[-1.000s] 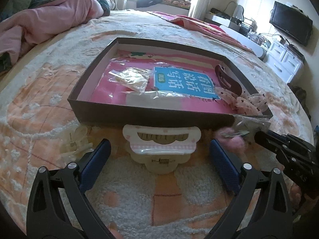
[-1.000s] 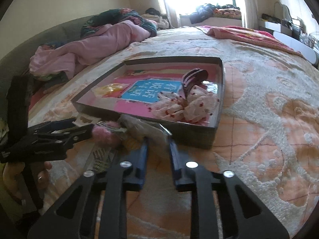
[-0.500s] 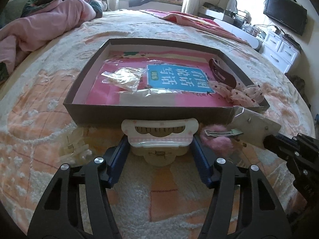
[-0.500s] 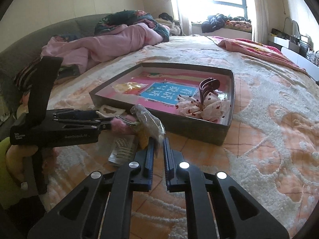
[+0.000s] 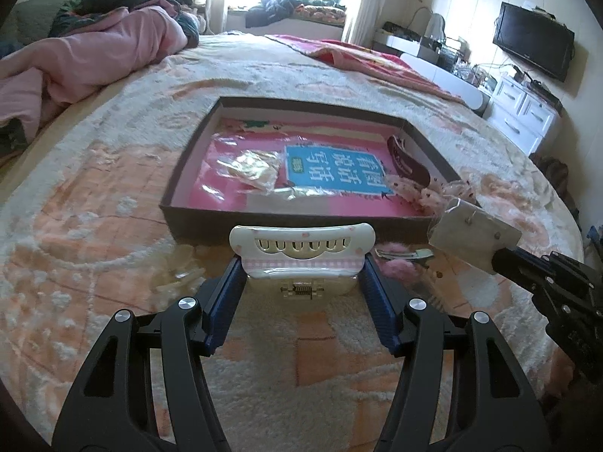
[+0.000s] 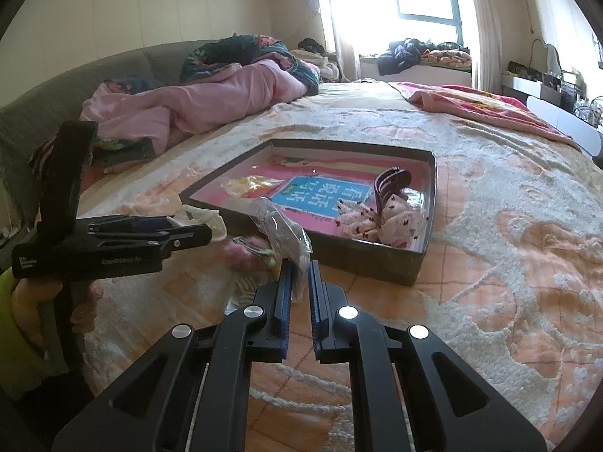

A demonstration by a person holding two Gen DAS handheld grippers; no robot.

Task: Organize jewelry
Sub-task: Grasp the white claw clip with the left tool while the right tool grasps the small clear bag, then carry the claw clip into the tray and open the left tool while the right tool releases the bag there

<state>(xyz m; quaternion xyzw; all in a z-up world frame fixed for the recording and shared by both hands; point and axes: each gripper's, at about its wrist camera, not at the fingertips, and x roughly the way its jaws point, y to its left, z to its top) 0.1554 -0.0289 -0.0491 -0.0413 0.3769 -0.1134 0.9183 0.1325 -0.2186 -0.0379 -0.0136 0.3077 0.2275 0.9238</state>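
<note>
My left gripper [image 5: 301,269] is shut on a cream hair claw clip [image 5: 301,248], held just above the bedspread in front of the dark shallow box [image 5: 264,222]. My right gripper [image 6: 299,269] is shut on the corner of a clear plastic bag [image 6: 280,226], which hangs beside the box's near right corner [image 6: 410,263]. In the left wrist view this bag [image 5: 475,237] sticks out of the right gripper [image 5: 501,261]. The box holds a pink book, a crinkled clear bag [image 5: 252,167], a dark red claw clip [image 5: 409,162] and a dotted scrunchie [image 5: 433,192].
A fluffy pink hair clip [image 5: 399,263] lies on the bedspread between the two grippers. A clear clip [image 5: 181,271] lies left of the left gripper. A pink quilt [image 5: 94,52] is heaped at the far left. A hand [image 6: 34,301] grips the left tool.
The left jaws closed on the cream claw clip and raised it slightly. The right jaws pinched the clear bag and lifted it off the bedspread toward the box's corner.
</note>
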